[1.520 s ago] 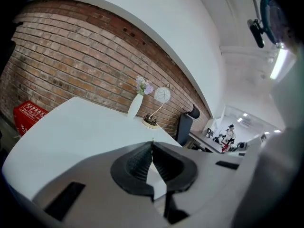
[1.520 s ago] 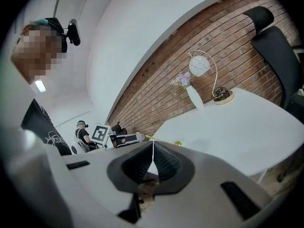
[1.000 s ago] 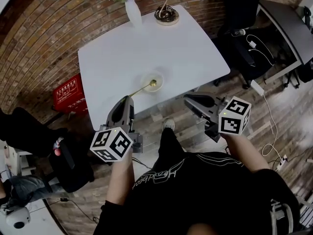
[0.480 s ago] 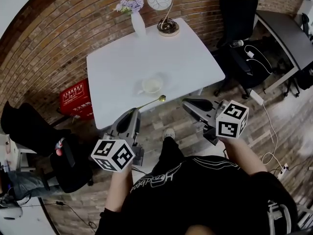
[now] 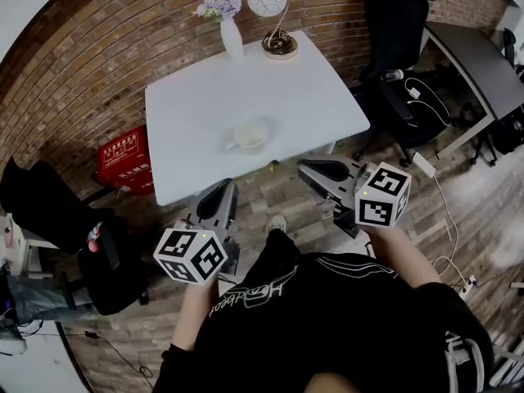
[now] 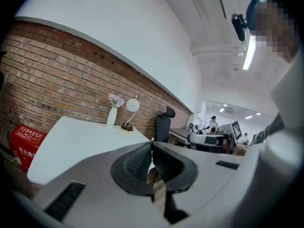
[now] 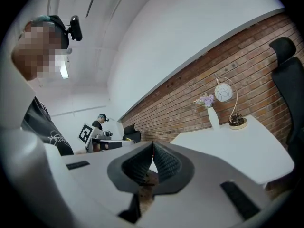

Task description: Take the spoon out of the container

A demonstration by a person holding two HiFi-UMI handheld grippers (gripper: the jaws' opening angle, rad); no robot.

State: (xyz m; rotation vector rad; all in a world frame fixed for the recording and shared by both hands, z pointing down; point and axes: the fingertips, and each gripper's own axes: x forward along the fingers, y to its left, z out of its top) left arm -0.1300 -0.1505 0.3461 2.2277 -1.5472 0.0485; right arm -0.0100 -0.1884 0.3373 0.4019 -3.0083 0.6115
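Nearest you on the left, your left gripper (image 5: pixel 224 189) has its jaws pressed together on what looks like the thin handle of the spoon (image 5: pixel 271 164). The spoon's bowl end hangs over the floor, just short of the table's near edge. To the right, your right gripper (image 5: pixel 308 171) has its jaws together on nothing. If you tilt or loosen, that slim handle could swivel in the pads and drop. Farther off, the bowl (image 5: pixel 250 134) on the white table (image 5: pixel 188 97) holds no spoon; I cannot make out anything else in it.
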